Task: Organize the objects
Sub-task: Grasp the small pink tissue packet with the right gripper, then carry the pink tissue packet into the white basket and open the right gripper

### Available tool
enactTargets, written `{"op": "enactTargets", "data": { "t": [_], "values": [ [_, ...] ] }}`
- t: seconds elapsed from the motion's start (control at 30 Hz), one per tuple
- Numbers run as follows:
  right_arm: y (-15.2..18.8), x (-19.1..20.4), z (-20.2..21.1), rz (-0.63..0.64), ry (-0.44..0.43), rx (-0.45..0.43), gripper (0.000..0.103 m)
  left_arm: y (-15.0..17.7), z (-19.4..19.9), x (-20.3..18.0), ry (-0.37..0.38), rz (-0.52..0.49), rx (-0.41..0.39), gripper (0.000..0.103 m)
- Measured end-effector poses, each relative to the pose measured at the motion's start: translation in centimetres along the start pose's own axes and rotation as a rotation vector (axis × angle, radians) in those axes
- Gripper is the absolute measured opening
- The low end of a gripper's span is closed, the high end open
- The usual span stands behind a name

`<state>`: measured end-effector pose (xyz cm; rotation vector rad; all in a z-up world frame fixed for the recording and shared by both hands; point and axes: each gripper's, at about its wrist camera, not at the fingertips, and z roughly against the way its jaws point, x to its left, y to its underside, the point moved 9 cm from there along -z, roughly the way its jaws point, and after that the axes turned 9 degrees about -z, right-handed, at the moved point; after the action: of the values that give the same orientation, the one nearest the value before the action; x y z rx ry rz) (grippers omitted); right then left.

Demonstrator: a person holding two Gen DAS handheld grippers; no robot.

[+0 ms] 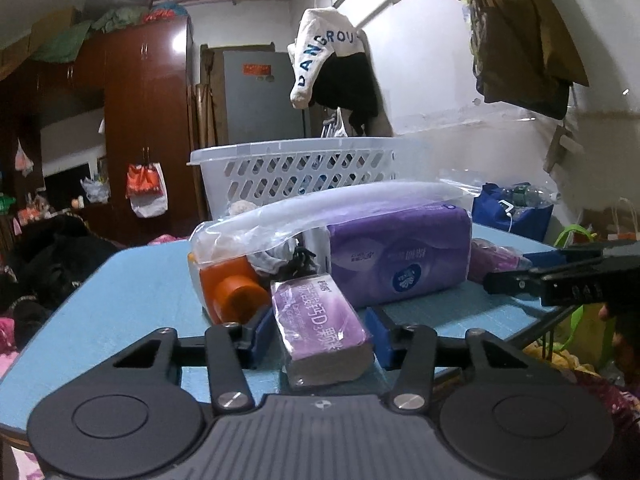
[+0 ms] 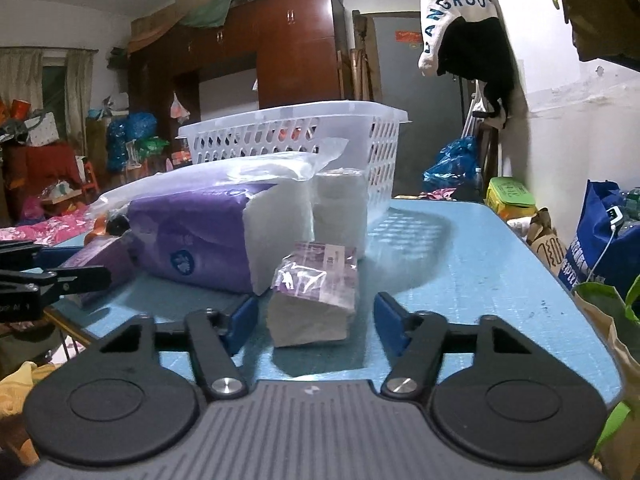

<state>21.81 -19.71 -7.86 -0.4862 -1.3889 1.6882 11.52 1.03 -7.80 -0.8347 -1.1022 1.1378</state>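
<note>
On the blue table (image 1: 132, 280) my left gripper (image 1: 320, 332) is open, its blue pads either side of a small purple tissue pack (image 1: 320, 328) without pressing it. Behind it lie an orange bottle (image 1: 236, 292), a large purple tissue pack (image 1: 400, 256) and a clear plastic bag (image 1: 280, 216). My right gripper (image 2: 316, 316) is open around a small clear-wrapped tissue pack (image 2: 312, 292) with a purple print. The large purple pack (image 2: 200, 240) lies to its left. A white slotted basket (image 2: 304, 136) stands at the table's back; it also shows in the left wrist view (image 1: 296, 168).
White tissue rolls (image 2: 340, 208) stand against the basket. The other gripper shows at the right of the left wrist view (image 1: 560, 276) and at the left of the right wrist view (image 2: 48, 280). A blue bag (image 2: 600, 240) and a paper bag (image 2: 624, 340) stand off the table's right edge.
</note>
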Motion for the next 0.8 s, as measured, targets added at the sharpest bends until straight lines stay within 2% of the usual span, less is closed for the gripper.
{"op": "enactTargets", "data": {
  "t": [0.07,0.8],
  "values": [
    [-0.1,0.0,0.0,0.000,-0.007,-0.001,0.051,-0.1,0.2,0.0,0.001,-0.002,-0.007,0.052],
    [-3.1,-1.2,3.2,0.009,0.038,-0.159,0.050,-2.2,2.5,-0.5,0.004,-0.029,-0.117,0.051]
  ]
}}
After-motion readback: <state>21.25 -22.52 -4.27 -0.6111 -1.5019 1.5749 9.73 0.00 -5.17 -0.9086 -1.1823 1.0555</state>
